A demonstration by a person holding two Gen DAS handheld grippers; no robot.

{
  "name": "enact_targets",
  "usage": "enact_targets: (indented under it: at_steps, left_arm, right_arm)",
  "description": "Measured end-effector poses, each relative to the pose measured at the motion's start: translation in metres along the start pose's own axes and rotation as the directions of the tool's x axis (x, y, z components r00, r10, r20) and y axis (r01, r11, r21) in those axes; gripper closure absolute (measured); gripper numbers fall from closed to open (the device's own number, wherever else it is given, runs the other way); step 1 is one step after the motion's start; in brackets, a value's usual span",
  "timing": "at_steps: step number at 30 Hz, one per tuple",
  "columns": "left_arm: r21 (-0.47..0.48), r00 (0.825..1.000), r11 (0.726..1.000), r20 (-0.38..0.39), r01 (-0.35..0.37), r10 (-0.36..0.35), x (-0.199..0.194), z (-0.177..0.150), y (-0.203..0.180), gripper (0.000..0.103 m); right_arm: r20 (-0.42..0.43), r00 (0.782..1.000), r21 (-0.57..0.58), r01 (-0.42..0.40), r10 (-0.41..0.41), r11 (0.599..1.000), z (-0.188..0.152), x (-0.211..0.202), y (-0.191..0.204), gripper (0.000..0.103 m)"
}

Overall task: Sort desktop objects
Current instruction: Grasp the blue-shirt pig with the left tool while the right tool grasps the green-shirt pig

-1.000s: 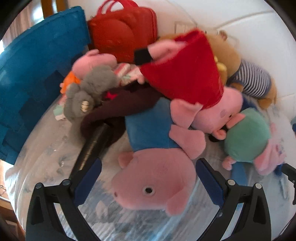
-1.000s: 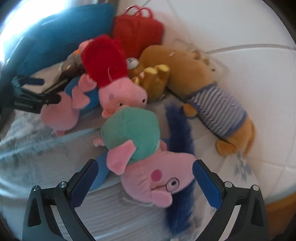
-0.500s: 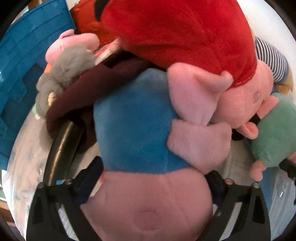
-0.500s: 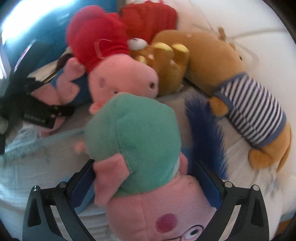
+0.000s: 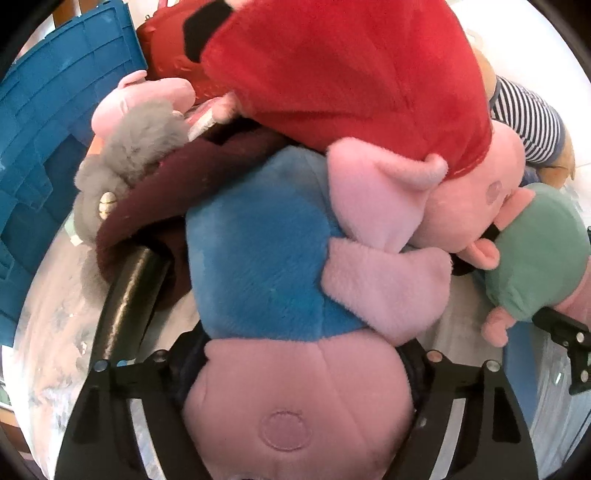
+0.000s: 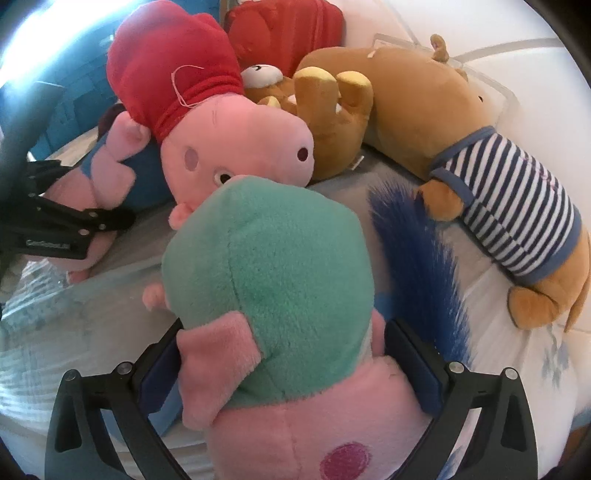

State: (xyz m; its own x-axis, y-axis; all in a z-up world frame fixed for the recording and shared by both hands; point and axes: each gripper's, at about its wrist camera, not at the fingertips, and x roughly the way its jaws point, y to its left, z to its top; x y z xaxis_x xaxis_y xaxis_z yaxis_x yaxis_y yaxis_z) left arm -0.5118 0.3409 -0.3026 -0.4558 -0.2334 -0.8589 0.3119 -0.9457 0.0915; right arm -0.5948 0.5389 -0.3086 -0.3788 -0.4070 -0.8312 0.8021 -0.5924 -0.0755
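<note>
A pale, faintly patterned cloth-covered bench [image 6: 85,325] fills the lower ground. Behind it rises a ribbed blue plastic crate [image 5: 62,122] (its far side washed out by strong daylight), and beside the crate a white panelled surface [image 6: 480,26].

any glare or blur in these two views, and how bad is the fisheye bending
Right wrist view: blown-out white glare fills the upper left corner, washing out the blue crate; the green-shirted pig looks soft up close. Left wrist view: even light, no glare; the blue-shirted pig balloons at centre, and the crate's edges curve.
</note>
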Motion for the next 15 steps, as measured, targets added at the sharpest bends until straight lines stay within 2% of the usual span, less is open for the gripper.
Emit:
enact_targets:
  at_steps: [5,7,10,12,15]
  left_arm:
    - [0.013,1.0,1.0,0.018,0.002,-0.002,-0.021,-0.006,0.001,0.023]
    - [0.01,1.0,1.0,0.027,0.011,-0.011,-0.035,-0.008,0.005,0.023]
    - [0.006,0.999,1.0,0.046,0.022,-0.023,-0.055,-0.011,0.01,0.023]
    - [0.005,0.998,0.999,0.06,0.031,-0.032,-0.07,-0.014,0.015,0.023]
    - [0.019,0.995,0.999,0.087,0.049,-0.051,-0.088,-0.028,0.039,0.023]
  right_arm:
    - [-0.031,0.999,0.065,0.037,-0.035,0.997,0.006,-0.007,0.003,0.0]
    - [-0.043,0.998,0.094,0.056,-0.052,0.994,0.008,-0.012,0.005,0.005]
    - [-0.04,0.998,0.151,0.06,-0.054,0.987,0.008,-0.028,0.007,0.017]
    - [-0.029,0.999,0.19,0.047,-0.042,0.981,0.008,-0.041,0.008,0.033]
    - [-0.045,0.999,0.247,0.032,-0.022,0.969,0.004,-0.056,0.014,0.039]
